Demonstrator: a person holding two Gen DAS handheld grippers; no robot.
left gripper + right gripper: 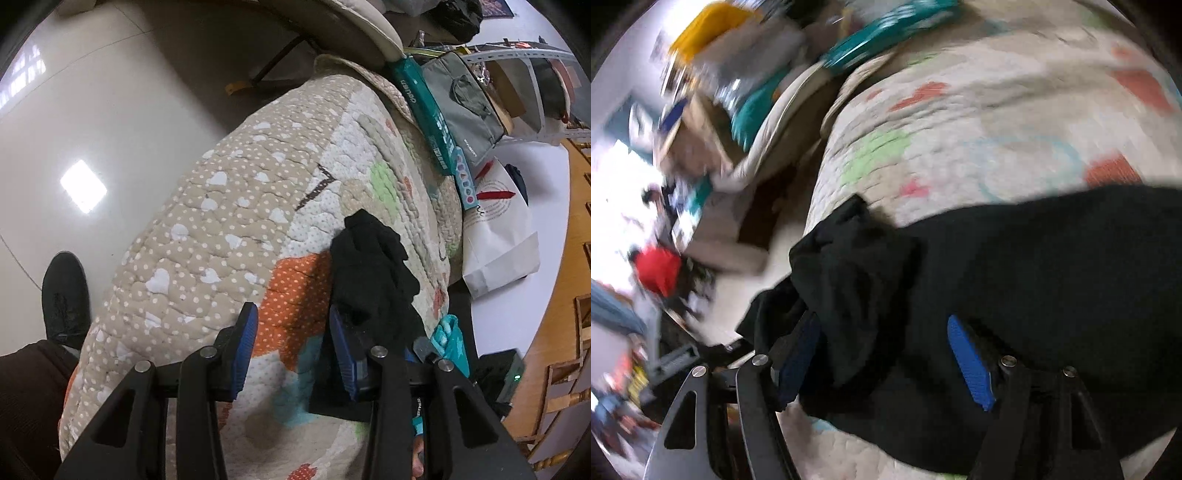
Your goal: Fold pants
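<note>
The black pants [1015, 280] lie on a patchwork quilt [960, 125], spread wide in the blurred right wrist view, with a bunched end [849, 266] at the quilt's left edge. My right gripper [886, 358] is open just over that bunched cloth, one blue pad each side of it. In the left wrist view a crumpled end of the pants [373, 273] sits on the quilt [229, 206]. My left gripper [295, 332] is open, its right finger against the black cloth and its left pad over bare quilt.
A teal box [428, 114], a grey bag [465, 103] and a white paper bag [495, 236] lie beyond the quilt's right edge. A black shoe [64, 295] stands on the pale floor to the left. Shelves and clutter fill the right wrist view's left side [665, 184].
</note>
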